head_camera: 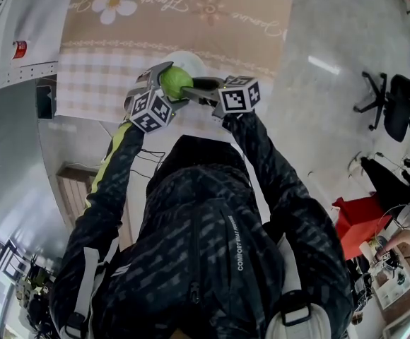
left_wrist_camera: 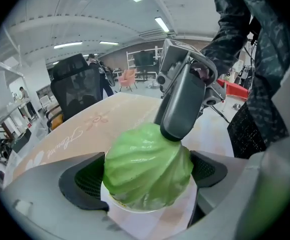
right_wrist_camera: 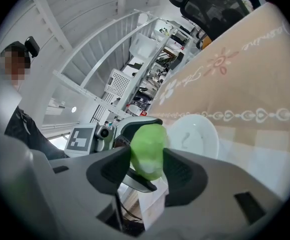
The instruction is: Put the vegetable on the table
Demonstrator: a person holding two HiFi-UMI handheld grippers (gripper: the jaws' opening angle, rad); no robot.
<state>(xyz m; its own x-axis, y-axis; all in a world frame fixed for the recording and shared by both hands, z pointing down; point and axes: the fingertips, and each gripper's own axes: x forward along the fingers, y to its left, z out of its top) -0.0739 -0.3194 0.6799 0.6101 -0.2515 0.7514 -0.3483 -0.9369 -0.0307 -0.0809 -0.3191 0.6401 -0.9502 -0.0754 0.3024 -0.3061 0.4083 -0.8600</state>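
A green cabbage (head_camera: 175, 82) hangs just above a white plate (head_camera: 191, 61) on a table with a beige flowered cloth (head_camera: 212, 20). Both grippers hold it from opposite sides. In the left gripper view the cabbage (left_wrist_camera: 147, 169) fills the gap of my left gripper (left_wrist_camera: 147, 179), and a grey finger of the right gripper (left_wrist_camera: 185, 99) presses on its top. In the right gripper view the cabbage (right_wrist_camera: 147, 151) sits pinched between the dark pads of my right gripper (right_wrist_camera: 147, 173), with the plate (right_wrist_camera: 195, 136) behind it. In the head view my left gripper (head_camera: 164, 82) and right gripper (head_camera: 195, 87) meet at the cabbage.
The tablecloth (left_wrist_camera: 85, 129) runs away from the plate toward a black office chair (left_wrist_camera: 77, 84). Another black chair (head_camera: 392, 104) and a red object (head_camera: 360, 217) stand on the floor to the right. Shelving (right_wrist_camera: 150, 49) lies beyond the table's far end.
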